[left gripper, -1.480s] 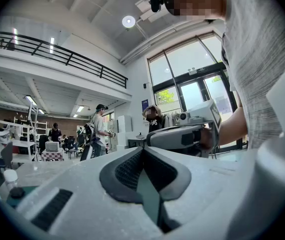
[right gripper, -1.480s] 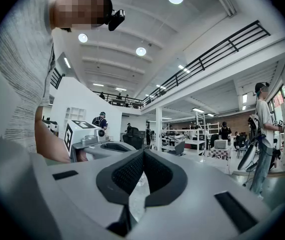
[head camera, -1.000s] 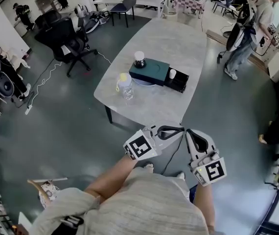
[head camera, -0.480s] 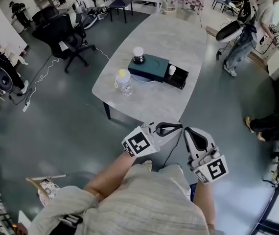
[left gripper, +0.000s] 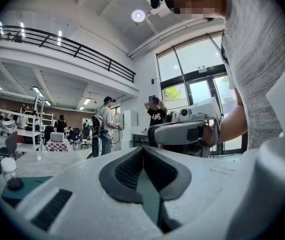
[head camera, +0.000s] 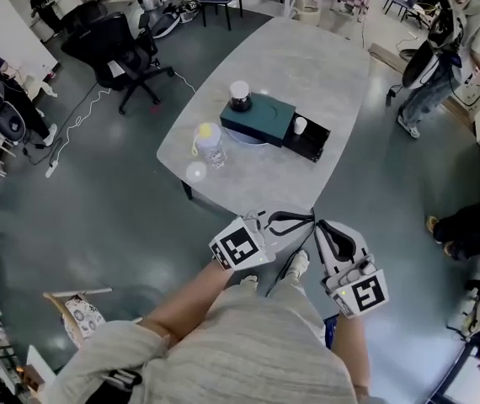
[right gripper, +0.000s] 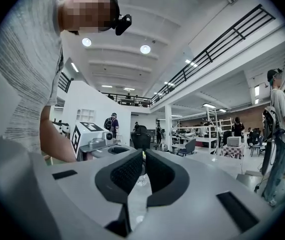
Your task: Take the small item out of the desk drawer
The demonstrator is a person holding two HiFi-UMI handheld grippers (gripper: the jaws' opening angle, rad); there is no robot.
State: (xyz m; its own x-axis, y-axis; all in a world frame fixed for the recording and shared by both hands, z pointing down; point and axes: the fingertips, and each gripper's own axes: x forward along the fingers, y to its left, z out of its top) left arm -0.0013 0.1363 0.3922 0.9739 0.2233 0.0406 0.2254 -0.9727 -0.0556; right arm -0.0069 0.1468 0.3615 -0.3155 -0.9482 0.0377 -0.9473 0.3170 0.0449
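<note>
near the body, left gripper (head camera: pixel 301 220) and right gripper (head camera: pixel 324 228) held level, tips close together, both closed with nothing inside. farther off on the desk (head camera: pixel 307 66), small white item (head camera: pixel 300 125) standing upright in the open drawer (head camera: pixel 312 144), pulled out toward the right.

Open black drawer (head camera: pixel 316 144) pulled out of dark green box (head camera: pixel 261 118), small white item (head camera: pixel 300 125) standing inside
</note>
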